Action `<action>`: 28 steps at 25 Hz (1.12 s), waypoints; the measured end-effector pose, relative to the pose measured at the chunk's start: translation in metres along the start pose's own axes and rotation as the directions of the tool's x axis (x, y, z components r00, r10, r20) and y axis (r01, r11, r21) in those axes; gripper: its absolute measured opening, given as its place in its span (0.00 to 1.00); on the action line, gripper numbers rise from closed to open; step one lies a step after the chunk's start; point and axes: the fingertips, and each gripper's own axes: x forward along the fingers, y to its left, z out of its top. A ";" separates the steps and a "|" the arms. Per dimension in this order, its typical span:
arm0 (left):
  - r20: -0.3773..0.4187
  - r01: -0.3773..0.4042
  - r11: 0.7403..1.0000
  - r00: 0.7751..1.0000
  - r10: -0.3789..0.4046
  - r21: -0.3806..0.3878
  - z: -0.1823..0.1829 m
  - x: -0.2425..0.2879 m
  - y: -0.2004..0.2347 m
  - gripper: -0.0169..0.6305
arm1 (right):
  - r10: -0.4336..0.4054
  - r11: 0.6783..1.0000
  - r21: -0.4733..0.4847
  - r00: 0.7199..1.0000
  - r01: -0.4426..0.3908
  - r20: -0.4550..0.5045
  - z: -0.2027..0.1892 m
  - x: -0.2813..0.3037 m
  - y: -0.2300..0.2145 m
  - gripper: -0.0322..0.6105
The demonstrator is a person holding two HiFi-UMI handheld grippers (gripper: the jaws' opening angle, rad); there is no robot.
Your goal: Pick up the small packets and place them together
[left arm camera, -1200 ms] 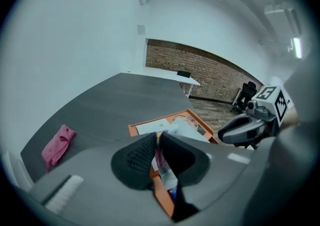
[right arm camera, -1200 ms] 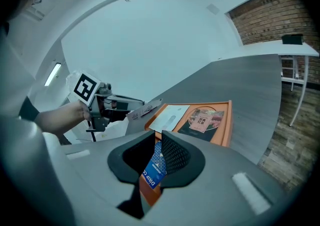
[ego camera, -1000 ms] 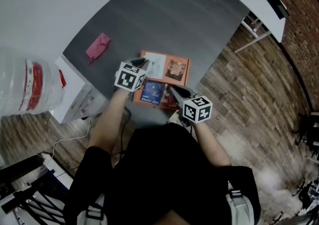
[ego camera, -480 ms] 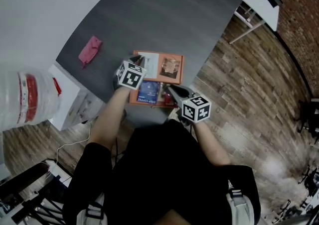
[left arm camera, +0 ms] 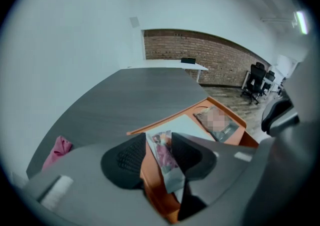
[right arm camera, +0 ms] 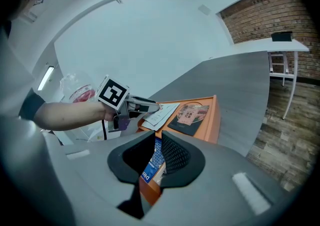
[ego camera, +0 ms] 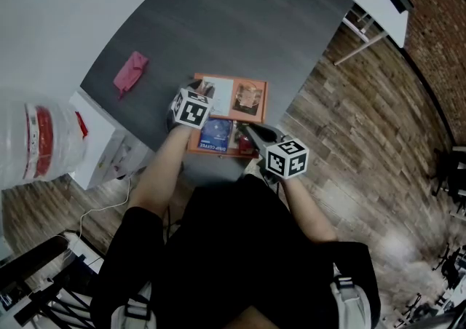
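An orange tray [ego camera: 258,118] lies at the near edge of the grey table. My left gripper [ego camera: 206,89] hangs over the tray's left end. Its jaws have just been opening, and a small pink packet [left arm camera: 165,157] stands between them, leaning on the right pad with a gap at the left pad. My right gripper [ego camera: 247,129] is at the tray's near side, shut on a blue drip-coffee packet [right arm camera: 152,162] [ego camera: 218,133]. In the tray's far half lie a white packet [ego camera: 222,90] and a dark packet [ego camera: 249,98] with a picture.
A pink pouch [ego camera: 131,73] lies on the table [ego camera: 240,22] to the left of the tray. Left of the table stand a white cabinet [ego camera: 109,147] and a clear jar with a red label [ego camera: 44,145]. Wooden floor lies to the right.
The left gripper has sunk a little toward the tray and its jaws have parted around the pink packet. The right gripper has kept still.
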 end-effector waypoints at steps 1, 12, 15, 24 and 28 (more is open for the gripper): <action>0.008 0.005 1.000 1.000 -0.005 -0.022 0.001 -0.001 0.001 0.29 | -0.001 1.000 0.000 1.000 0.001 0.000 0.000 0.000 0.000 0.11; 0.109 -0.016 0.995 0.994 0.027 -0.101 0.016 -0.025 0.019 0.39 | 0.002 1.000 -0.004 1.000 -0.002 0.008 0.000 0.000 0.004 0.11; 0.171 -0.025 0.993 0.984 0.044 -0.111 0.028 -0.037 0.025 0.39 | -0.001 1.000 -0.008 1.000 0.001 0.016 0.002 -0.002 0.005 0.11; 0.345 0.061 0.968 0.938 0.028 -0.244 0.020 -0.098 0.010 0.21 | -0.031 0.999 -0.005 0.998 0.032 0.052 0.006 -0.013 0.002 0.11; 0.361 0.101 0.970 0.932 -0.014 -0.223 0.014 -0.112 -0.018 0.17 | -0.040 0.999 -0.001 0.998 0.040 0.058 0.005 -0.019 -0.001 0.11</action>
